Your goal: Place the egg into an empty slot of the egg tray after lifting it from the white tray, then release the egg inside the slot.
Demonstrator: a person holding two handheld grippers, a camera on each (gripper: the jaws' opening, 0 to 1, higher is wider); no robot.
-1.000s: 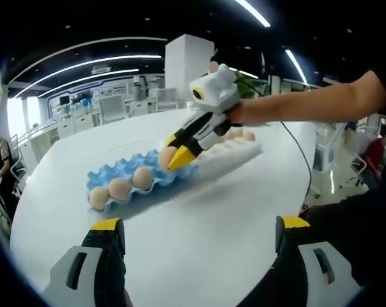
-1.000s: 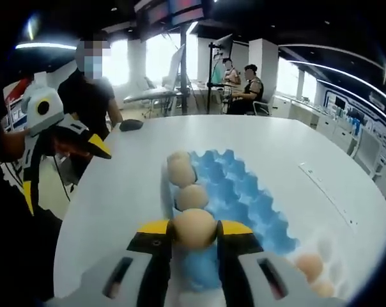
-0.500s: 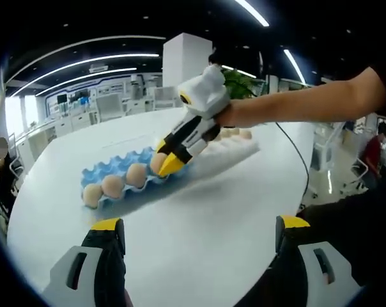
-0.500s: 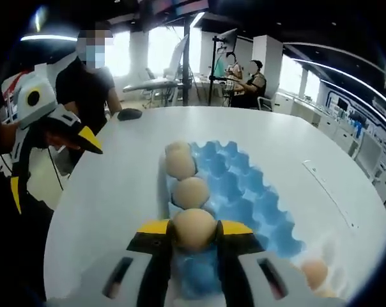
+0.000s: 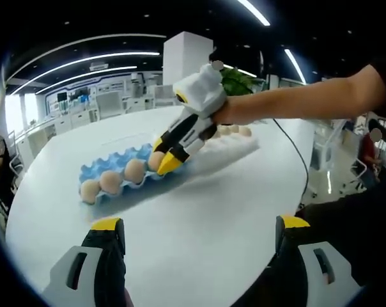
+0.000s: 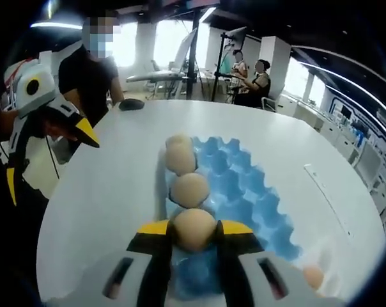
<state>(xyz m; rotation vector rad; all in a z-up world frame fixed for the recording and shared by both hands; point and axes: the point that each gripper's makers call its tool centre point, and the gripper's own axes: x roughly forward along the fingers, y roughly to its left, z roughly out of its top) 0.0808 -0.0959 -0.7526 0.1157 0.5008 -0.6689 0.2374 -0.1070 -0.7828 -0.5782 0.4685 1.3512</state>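
1. Clamped on the egg (image 6: 193,228): right gripper (image 6: 193,235) jaws, yellow tips at either flank, above the near end of the blue egg tray (image 6: 244,192).
2. Spread wide and empty: left gripper (image 5: 196,231) jaws, hovering above the white table (image 5: 199,211).
3. Likely light, smooth, brittle (thin shell); best held at the widest girth, gently.
4. Two eggs (image 6: 189,189) seated just beyond, same row; white tray (image 5: 228,148) at the far right.

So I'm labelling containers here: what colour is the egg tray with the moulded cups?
Blue egg tray, clearest in the right gripper view.
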